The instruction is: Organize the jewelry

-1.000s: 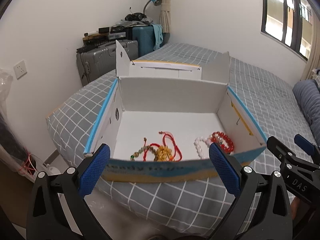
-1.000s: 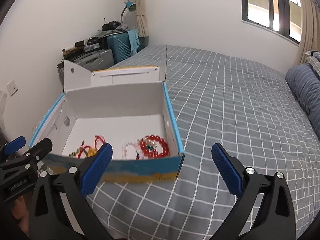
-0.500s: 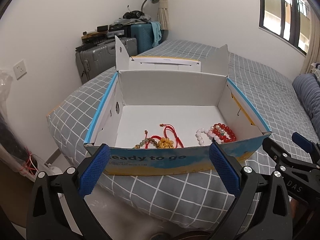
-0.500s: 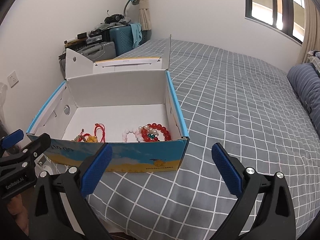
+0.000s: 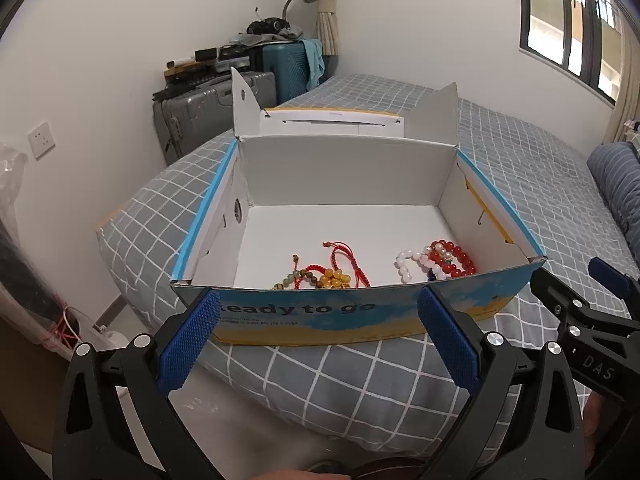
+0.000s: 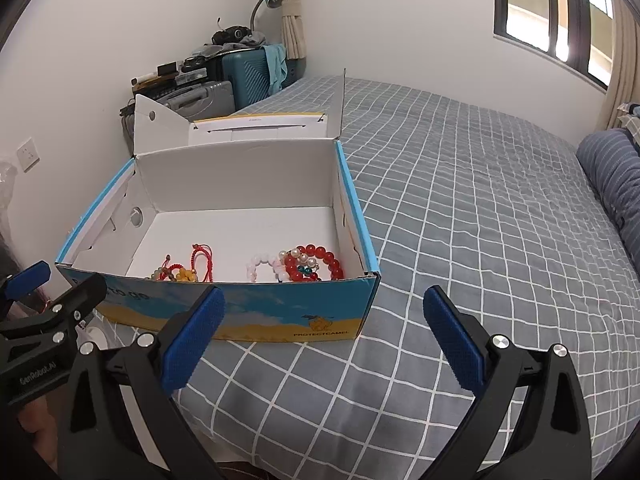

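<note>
Left gripper (image 5: 318, 334) and right gripper (image 6: 323, 334), both with blue-padded black fingers spread wide and holding nothing, hover before the open blue-and-white cardboard box (image 5: 400, 312) at the foot corner of the grey checked bed (image 6: 480, 208). Inside, along the box's near wall: a red cord bracelet with amber beads (image 5: 336, 274) left, white (image 5: 406, 264) and red bead bracelets (image 5: 456, 258) right.

Box front wall (image 5: 360, 312) hides bracelets' (image 5: 440, 268) near edges.
</note>
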The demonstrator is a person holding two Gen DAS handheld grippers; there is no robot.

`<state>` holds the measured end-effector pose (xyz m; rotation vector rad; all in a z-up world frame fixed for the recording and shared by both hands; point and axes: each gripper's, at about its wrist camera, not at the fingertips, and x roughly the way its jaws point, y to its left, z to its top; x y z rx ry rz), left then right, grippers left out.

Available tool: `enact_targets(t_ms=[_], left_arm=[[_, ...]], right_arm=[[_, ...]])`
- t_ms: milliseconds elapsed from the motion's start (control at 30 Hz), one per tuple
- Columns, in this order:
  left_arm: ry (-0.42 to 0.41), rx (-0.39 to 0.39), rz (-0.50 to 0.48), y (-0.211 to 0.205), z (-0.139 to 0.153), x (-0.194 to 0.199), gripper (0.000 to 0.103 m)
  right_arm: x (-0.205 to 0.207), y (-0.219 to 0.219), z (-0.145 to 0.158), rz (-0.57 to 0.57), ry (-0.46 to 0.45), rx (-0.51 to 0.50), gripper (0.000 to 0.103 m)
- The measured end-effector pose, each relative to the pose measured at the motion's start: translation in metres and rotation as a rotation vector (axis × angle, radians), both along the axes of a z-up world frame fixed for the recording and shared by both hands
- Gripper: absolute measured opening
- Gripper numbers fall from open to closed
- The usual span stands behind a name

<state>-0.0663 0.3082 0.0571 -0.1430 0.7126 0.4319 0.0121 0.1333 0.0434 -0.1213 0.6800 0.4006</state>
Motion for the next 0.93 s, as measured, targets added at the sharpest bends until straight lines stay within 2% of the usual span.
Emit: enact_targets(t_ms=[433, 933], left_arm=[[0.009, 0.023, 0.024, -0.0030, 0.0002, 0.0004, 0.097], [0.001, 0.007, 0.014, -0.0042, 0.0002, -0.0027, 0.097]], right_arm=[[-0.0001, -0.0006, -0.0005, -0.001, 0.002, -0.004, 0.096], [0.0007, -0.0029, -0.0004, 0.007, 0.004, -0.001, 0.096]])
